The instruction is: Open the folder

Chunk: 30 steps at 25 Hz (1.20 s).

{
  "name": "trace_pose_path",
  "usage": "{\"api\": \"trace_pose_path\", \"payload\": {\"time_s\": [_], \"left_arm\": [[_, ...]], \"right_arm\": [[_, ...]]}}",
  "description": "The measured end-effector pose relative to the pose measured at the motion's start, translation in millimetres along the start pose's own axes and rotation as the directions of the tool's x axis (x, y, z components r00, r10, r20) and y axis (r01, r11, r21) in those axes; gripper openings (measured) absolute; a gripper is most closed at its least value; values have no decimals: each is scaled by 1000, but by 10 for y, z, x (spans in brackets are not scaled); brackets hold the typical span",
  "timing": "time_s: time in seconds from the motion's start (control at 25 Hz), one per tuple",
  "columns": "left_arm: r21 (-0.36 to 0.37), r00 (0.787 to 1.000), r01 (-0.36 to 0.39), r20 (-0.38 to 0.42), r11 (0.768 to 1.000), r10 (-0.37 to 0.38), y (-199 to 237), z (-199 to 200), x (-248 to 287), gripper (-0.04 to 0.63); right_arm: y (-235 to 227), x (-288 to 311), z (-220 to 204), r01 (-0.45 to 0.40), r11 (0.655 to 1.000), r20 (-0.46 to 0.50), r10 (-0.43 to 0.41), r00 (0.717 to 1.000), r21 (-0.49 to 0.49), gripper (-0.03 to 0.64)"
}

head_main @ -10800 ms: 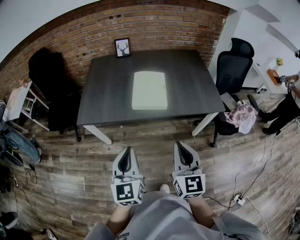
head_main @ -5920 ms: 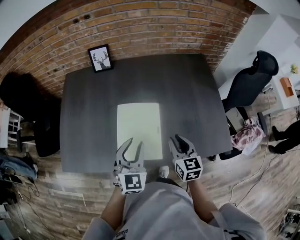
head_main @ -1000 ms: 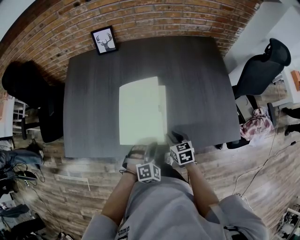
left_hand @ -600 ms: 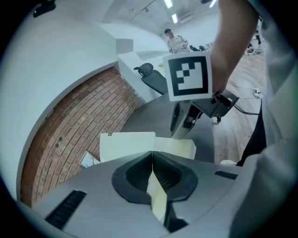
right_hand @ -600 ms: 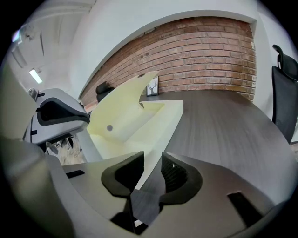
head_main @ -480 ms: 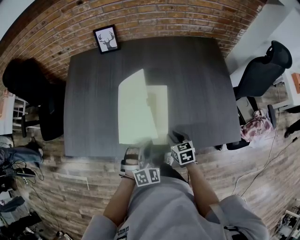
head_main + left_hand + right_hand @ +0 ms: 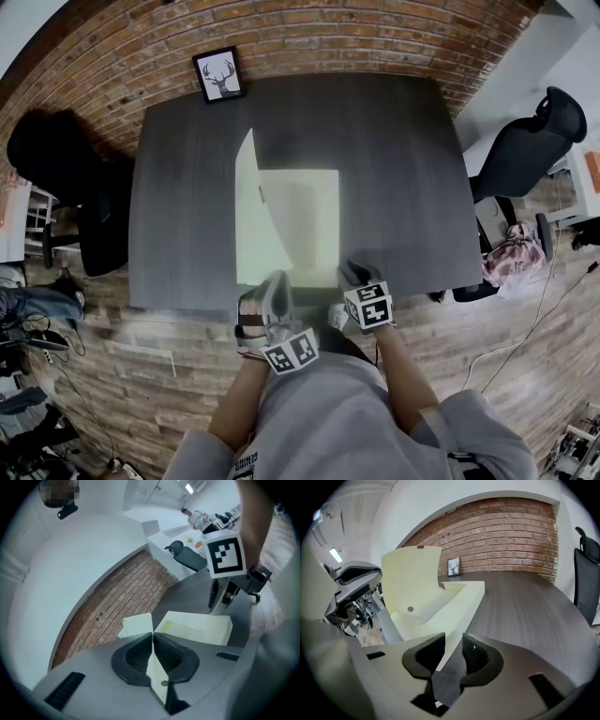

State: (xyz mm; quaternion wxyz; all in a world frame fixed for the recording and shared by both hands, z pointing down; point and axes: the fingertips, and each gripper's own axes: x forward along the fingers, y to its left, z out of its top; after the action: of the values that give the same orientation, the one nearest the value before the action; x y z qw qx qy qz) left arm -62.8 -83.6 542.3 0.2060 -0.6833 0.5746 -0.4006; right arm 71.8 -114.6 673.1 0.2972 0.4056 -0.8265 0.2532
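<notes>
While left tongs [image 7: 152,639] clamp folder cover [image 7: 253,225] | right tongs [image 7: 453,641] apart at its edge | framed picture [image 7: 218,74] behind

matt folder [image 7: 305,225], perhaps plastic; dark wood-grain table [image 7: 403,169].

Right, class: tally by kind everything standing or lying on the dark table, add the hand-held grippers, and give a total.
folder: 1
framed deer picture: 1
grippers: 2, the left gripper and the right gripper
Total: 4
</notes>
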Motion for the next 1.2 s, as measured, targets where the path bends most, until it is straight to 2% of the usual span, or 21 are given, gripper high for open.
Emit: {"api": "trace_pose_path", "payload": {"time_s": [0.52,0.96,1.2], "left_arm": [[-101,986,-159,-72,982,152,450,-225,-91,11],[-185,943,-296,-212,937,257,927,-752,-201,11],[-268,912,-359,-306,894,275,1140,-1105,-262,24]], "right_arm": [[-11,-14,-2,7,1000,-8,-7,1000,-18,104],[-6,1,-14,7,1000,-17,-7,1000,-23,104],[-17,-6,-15,9,1000,-18,-9,1000,-21,104]]}}
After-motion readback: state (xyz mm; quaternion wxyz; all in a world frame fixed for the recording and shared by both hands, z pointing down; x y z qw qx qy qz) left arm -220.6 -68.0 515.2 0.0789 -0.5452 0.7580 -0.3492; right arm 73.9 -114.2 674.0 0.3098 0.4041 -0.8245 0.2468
